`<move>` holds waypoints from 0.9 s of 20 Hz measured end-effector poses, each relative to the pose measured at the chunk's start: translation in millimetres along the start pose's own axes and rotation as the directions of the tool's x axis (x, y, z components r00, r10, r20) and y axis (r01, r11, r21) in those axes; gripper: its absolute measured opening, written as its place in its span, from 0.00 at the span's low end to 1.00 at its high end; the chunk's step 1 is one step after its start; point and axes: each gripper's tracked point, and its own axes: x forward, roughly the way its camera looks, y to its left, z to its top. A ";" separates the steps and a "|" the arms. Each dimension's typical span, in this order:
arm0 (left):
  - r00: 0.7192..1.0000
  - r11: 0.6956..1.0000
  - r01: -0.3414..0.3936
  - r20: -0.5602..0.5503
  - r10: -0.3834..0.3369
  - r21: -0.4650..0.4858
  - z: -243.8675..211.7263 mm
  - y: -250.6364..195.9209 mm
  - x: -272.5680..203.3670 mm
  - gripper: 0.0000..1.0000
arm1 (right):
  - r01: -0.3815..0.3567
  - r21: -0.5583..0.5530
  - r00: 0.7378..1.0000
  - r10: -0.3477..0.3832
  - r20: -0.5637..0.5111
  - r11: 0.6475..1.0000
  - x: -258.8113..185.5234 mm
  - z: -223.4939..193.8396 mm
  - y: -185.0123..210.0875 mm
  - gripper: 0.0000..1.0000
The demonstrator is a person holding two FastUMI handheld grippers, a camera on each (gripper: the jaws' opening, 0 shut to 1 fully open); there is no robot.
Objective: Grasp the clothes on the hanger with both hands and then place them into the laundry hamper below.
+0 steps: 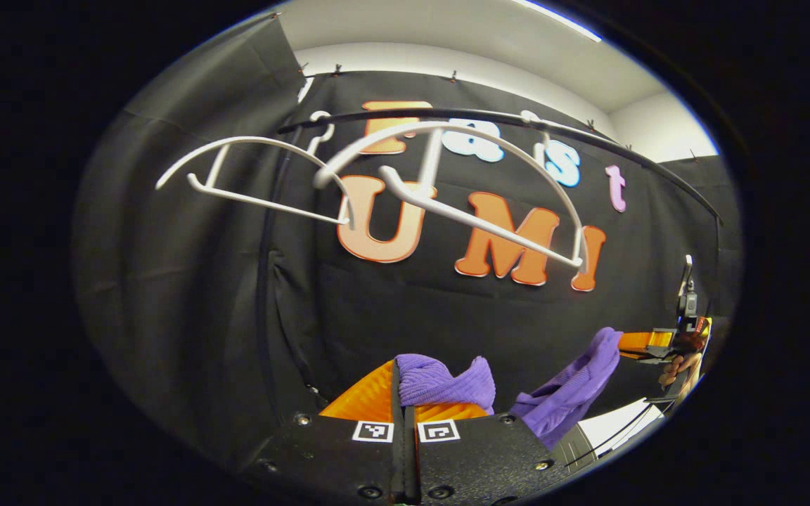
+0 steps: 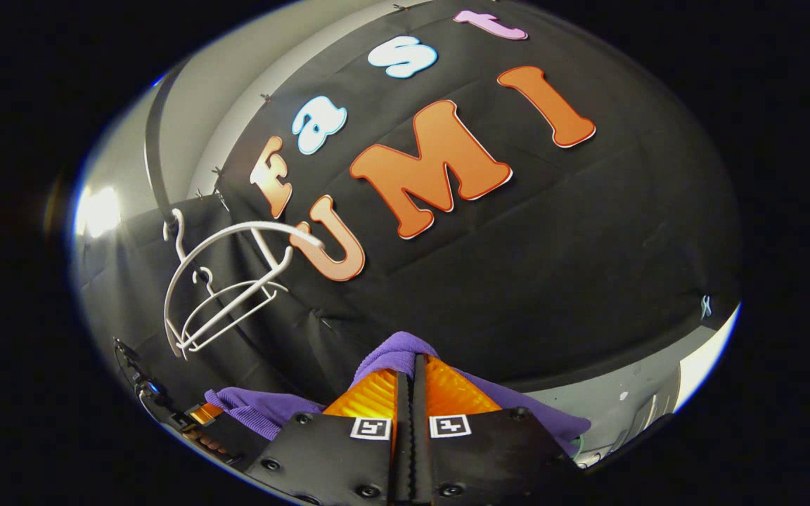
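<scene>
A purple garment [image 1: 567,393] hangs stretched between the two grippers, off the hangers. In the left gripper view my left gripper [image 1: 402,379] is shut on one bunched end [image 1: 444,383] of it. The other end runs right to my right gripper [image 1: 640,344], held by a hand [image 1: 679,365]. In the right gripper view my right gripper [image 2: 412,369] is shut on purple cloth [image 2: 394,350] that spills to both sides of the fingers. The left gripper [image 2: 201,414] shows at lower left with the garment's far end [image 2: 264,406]. Two bare white hangers [image 1: 475,176] [image 1: 257,176] hang above on a black rail [image 1: 517,121].
The hangers [image 2: 215,295] sit up and to the left in the right gripper view, on the rail [image 2: 155,154]. The black booth wall stands close behind. A pale surface with dark bars [image 1: 616,425] lies low at the right, and a grey floor strip [image 2: 644,393] lies under the cloth wall.
</scene>
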 end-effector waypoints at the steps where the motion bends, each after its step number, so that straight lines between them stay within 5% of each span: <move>1: 1.000 1.000 0.027 -0.004 -0.027 0.008 -5.3 -14.8 0.9 0.00 | 0.000 -0.011 1.000 0.000 0.000 1.000 -4.1 -4.7 3.2 0.07; 9: 0.978 0.979 0.197 -0.082 -0.192 0.053 -56.0 -107.0 4.5 0.00 | 0.041 -0.097 0.999 -0.041 -0.001 0.994 -26.4 -54.9 -1.9 0.07; 18: 0.957 0.970 0.239 -0.182 -0.225 0.055 -120.8 -155.0 27.7 0.00 | 0.107 -0.153 0.991 -0.117 -0.059 0.982 -17.7 -118.6 -38.7 0.07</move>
